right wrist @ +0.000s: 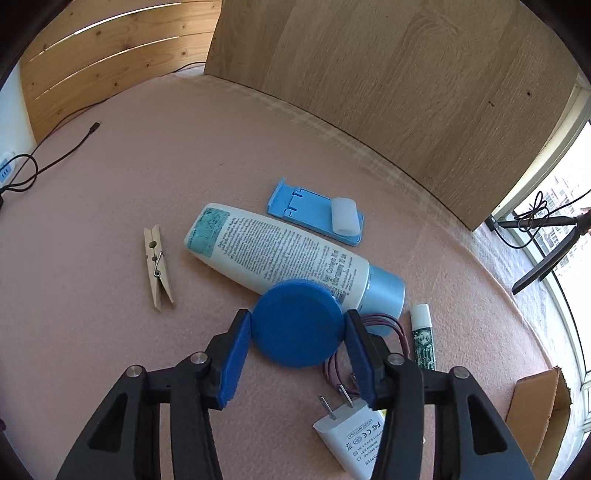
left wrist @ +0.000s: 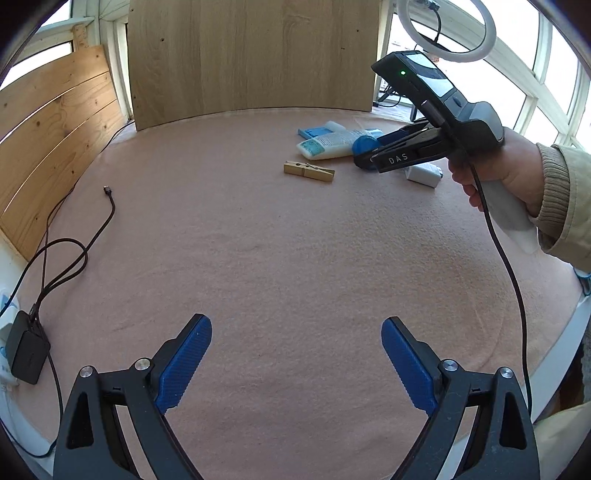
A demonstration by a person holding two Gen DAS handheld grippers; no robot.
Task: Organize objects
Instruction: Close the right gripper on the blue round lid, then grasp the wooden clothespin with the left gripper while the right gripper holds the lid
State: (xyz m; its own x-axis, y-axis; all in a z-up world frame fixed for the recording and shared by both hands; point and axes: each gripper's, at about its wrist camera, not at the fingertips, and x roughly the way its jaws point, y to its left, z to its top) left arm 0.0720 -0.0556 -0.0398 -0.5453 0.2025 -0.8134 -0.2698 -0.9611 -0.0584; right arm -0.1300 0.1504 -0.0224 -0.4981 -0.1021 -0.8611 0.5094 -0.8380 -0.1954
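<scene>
My right gripper (right wrist: pixel 297 334) is shut on a round blue lid (right wrist: pixel 297 328), its pads against both sides. Behind it lie a white tube with a light-blue cap (right wrist: pixel 280 251), a blue phone stand (right wrist: pixel 314 212) with a white block on it, a wooden clothespin (right wrist: pixel 158 267), a lip balm stick (right wrist: pixel 423 336), red wires (right wrist: pixel 384 321) and a white charger plug (right wrist: pixel 354 439). My left gripper (left wrist: pixel 295 354) is open and empty over the pink cloth, well short of the group. It sees the right gripper (left wrist: pixel 373 155), the tube (left wrist: pixel 332 144) and the clothespin (left wrist: pixel 309 171).
A wooden board (left wrist: pixel 251 59) stands at the table's back. A black cable (left wrist: pixel 107 206) and power brick (left wrist: pixel 27 350) lie at the left. A cardboard box (right wrist: pixel 539 410) sits off the right edge. A ring light (left wrist: pixel 447 29) stands by the window.
</scene>
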